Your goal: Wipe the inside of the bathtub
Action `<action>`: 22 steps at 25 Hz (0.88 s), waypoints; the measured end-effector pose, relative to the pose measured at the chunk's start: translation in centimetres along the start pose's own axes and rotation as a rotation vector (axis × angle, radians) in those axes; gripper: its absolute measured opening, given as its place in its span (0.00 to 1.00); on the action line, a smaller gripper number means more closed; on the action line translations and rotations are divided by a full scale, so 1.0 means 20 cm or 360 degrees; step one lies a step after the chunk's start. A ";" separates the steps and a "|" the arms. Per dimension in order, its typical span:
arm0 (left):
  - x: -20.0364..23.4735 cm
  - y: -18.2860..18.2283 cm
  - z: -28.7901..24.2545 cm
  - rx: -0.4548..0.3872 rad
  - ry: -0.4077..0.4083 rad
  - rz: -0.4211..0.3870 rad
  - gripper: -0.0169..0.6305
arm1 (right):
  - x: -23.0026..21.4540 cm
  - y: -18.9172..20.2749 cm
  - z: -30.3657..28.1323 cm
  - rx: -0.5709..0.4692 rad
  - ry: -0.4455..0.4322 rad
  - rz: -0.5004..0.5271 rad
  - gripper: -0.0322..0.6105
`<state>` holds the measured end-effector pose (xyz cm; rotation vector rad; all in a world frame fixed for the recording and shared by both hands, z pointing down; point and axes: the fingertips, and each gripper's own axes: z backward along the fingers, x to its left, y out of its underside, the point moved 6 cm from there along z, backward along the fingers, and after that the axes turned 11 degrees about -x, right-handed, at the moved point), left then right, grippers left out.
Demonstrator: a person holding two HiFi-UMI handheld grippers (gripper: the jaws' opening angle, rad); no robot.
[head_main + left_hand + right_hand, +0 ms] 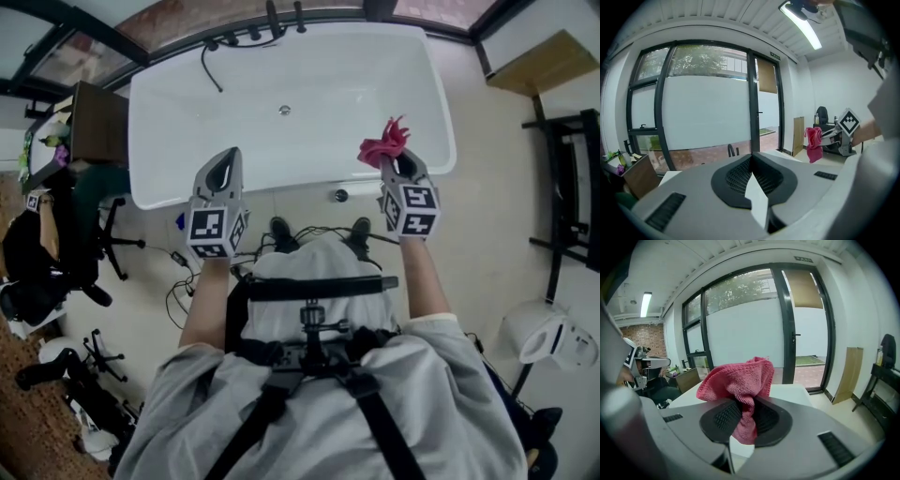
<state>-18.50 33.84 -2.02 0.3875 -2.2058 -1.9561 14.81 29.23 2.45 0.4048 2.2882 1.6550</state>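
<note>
Left gripper (pixel 225 161): fingers pressed together, nothing between them; right gripper (pixel 397 165): fingers pinching a crumpled red cloth (pixel 383 145), most of it bunched above the tips. Both grippers are held in the air over the near rim of the white bathtub (pixel 187 112), left toward the middle, right toward the right end; cloth hangs clear of the tub surface. Tub interior glossy white; round drain (pixel 284 110) on its floor; dark faucet (pixel 274 26) at the far rim. Pale tiled floor (pixel 487 187) around; white toilet (pixel 550 339) to the right; black-framed glazed doors (pixel 740 333) beyond the tub.
</note>
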 end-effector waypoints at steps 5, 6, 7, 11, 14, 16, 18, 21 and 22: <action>0.05 0.03 0.09 0.0007 -0.0049 0.0014 0.04 | 0.05 0.02 0.02 0.0020 -0.0022 0.0015 0.14; 0.06 0.04 0.10 0.0009 -0.0060 0.0018 0.04 | 0.06 0.02 0.02 0.0024 -0.0029 0.0018 0.14; 0.07 0.04 0.12 0.0010 -0.0073 0.0021 0.04 | 0.06 0.02 0.02 0.0026 -0.0036 0.0023 0.14; 0.07 0.04 0.14 0.0000 -0.0104 0.0032 0.04 | 0.06 0.02 0.03 0.0028 -0.0047 0.0037 0.14; 0.05 0.04 0.14 -0.0005 -0.0115 0.0044 0.04 | 0.05 0.02 0.04 0.0027 -0.0051 0.0040 0.14; 0.05 0.04 0.15 -0.0002 -0.0120 0.0050 0.03 | 0.04 0.02 0.04 0.0025 -0.0050 0.0045 0.14; 0.05 0.05 0.15 0.0003 -0.0121 0.0053 0.03 | 0.04 0.02 0.04 0.0024 -0.0044 0.0048 0.14; 0.05 0.06 0.15 0.0012 -0.0124 0.0056 0.04 | 0.02 0.02 0.04 0.0025 -0.0038 0.0046 0.14; 0.04 0.06 0.15 0.0015 -0.0125 0.0057 0.03 | 0.02 0.02 0.04 0.0025 -0.0037 0.0045 0.14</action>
